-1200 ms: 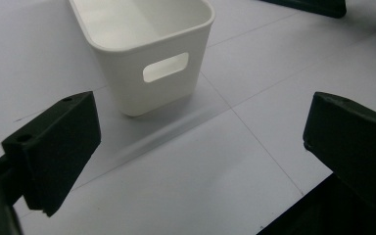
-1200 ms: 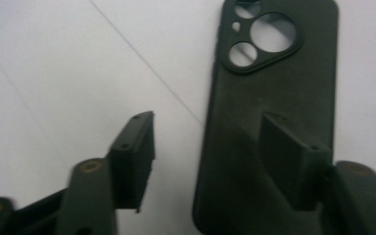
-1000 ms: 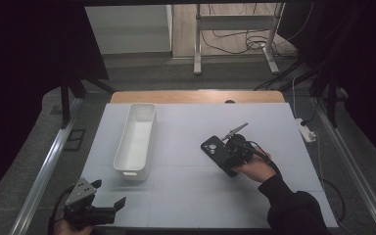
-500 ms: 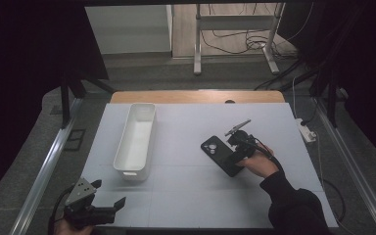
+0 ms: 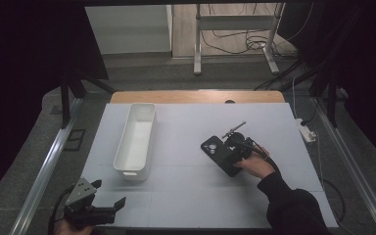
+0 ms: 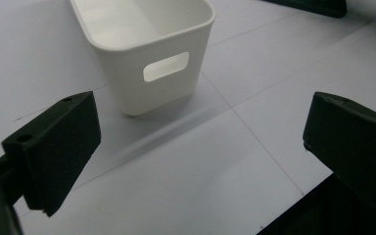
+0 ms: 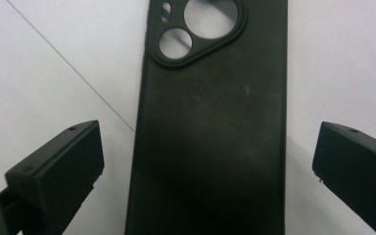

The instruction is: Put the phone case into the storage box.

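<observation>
**Straddling the phone case, not yet gripped**

Best done by lowering squarely over the black phone case (image 7: 213,122) so both long edges sit between the jaws, then closing evenly across the narrow width — not across the camera cutouts, where the thin rim would likely buckle. Worth keeping the jaw tips just clear of the white table (image 5: 186,196) until the squeeze, since a soft case lying flat gives little edge to bite on; a slight tilt to get one tip under an edge may help. Probably bound for the white bin (image 5: 136,141), so a firm mid-body hold matters for the carry across.

Right gripper (image 5: 236,145): spread wide in its own view, one jaw on each side of the case with bare table showing between each jaw and the case's edge — touching nothing, holding nothing. Case lying flat and back-up on the table's right half, camera holes pointing away from the gripper, well apart from the bin.

Left gripper (image 5: 108,204): also wide open and empty, parked at the near left corner of the table, looking toward the bin's near end with its handle slot (image 6: 166,66). Near the bin, not touching it. Bin interior looks empty from the high view.
</observation>
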### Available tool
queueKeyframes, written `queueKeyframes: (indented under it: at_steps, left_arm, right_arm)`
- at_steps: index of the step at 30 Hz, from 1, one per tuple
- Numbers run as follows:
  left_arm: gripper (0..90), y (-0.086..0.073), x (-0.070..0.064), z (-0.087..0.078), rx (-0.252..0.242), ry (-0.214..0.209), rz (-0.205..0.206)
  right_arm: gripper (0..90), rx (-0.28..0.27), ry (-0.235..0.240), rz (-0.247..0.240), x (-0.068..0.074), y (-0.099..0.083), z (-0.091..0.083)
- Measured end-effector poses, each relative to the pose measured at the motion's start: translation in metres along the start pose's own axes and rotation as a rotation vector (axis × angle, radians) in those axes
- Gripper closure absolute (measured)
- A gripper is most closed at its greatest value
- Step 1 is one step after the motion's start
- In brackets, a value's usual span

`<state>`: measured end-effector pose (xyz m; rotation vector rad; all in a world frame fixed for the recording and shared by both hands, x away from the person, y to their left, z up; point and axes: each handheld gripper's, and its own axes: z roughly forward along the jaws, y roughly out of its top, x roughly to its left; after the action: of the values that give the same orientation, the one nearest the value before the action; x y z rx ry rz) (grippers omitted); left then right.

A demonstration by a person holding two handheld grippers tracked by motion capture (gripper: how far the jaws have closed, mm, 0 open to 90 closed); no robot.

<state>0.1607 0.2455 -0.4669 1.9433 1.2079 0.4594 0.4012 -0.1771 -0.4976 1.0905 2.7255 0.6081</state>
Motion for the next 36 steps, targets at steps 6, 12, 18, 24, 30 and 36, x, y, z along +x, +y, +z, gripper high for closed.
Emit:
queueKeyframes:
  at_steps: [6,12,18,24,30,36]
  left_arm:
    - [1.4,0.0,0.0,0.0,0.0,0.0,0.001]
    - [1.4,0.0,0.0,0.0,0.0,0.001,0.003]
    - [1.3,0.0,-0.001,0.0,0.0,0.002,0.005]
    - [0.4,0.0,-0.001,-0.001,-0.004,0.008,0.011]
    - [0.5,0.0,-0.003,0.0,0.002,0.004,0.024]
    - [0.8,0.001,-0.003,0.0,0.006,-0.005,0.034]
  right_arm:
    - [0.0,0.026,-0.003,-0.007,0.001,-0.003,0.01]
    - [0.0,0.051,-0.045,-0.034,0.004,-0.005,0.017]
    - [0.0,0.049,-0.046,-0.032,0.005,-0.006,0.017]
    - [9.4,0.055,-0.051,-0.019,0.006,-0.006,0.013]
    - [13.7,0.057,-0.048,-0.02,0.004,-0.006,0.01]
    - [14.4,0.045,-0.044,-0.026,0.004,-0.008,0.009]
